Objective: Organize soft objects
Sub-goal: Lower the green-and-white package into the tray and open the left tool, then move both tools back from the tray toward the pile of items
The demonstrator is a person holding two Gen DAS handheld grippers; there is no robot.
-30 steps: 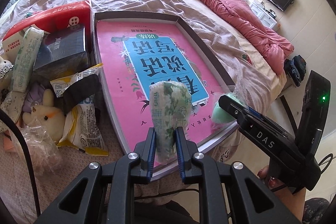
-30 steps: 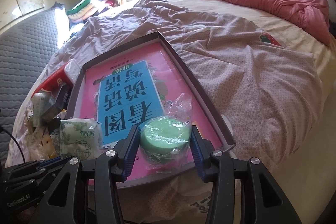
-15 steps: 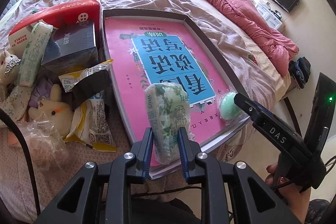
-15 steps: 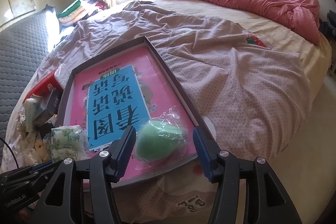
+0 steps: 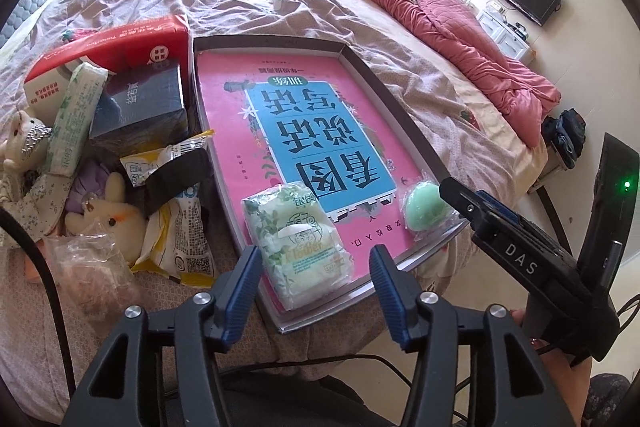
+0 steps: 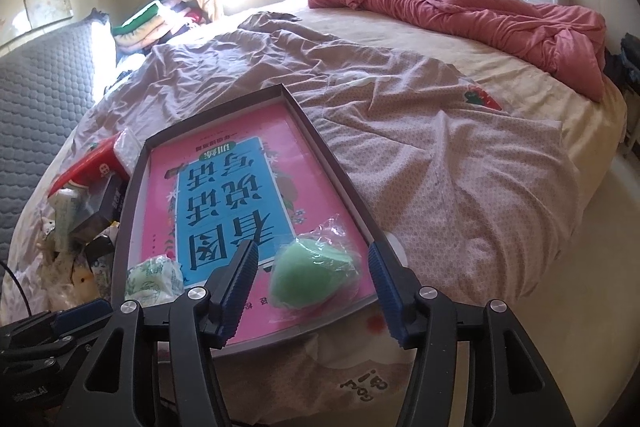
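Both claws empty. My left gripper (image 5: 316, 281) stands with jaws wide apart, hanging just short of the tissue pack (image 5: 298, 243), which lies flat at the near left of the tray (image 5: 370, 77). My right gripper (image 6: 312, 285) is likewise spread wide, with the green sponge (image 6: 310, 277) in its clear wrap lying loose between the fingers, near the tray's right wall.

Judgement: both soft items sit along the near edge because that is the shortest reach from where I stand; the far part of the pink tray floor is bare, so later items can go deeper without disturbing these two.

Edges: the near rim overhangs the bed edge slightly; anything dropped short may slide off toward the floor. The side walls are low and easy to clear from above.

Remaining pile (image 5: 120, 155) lies left of the tray, touching its left wall: plush rabbit (image 5: 106, 215), snack bags, boxes. Room to move: open sheet to the right; left side is crowded, so the approach there should come from above.
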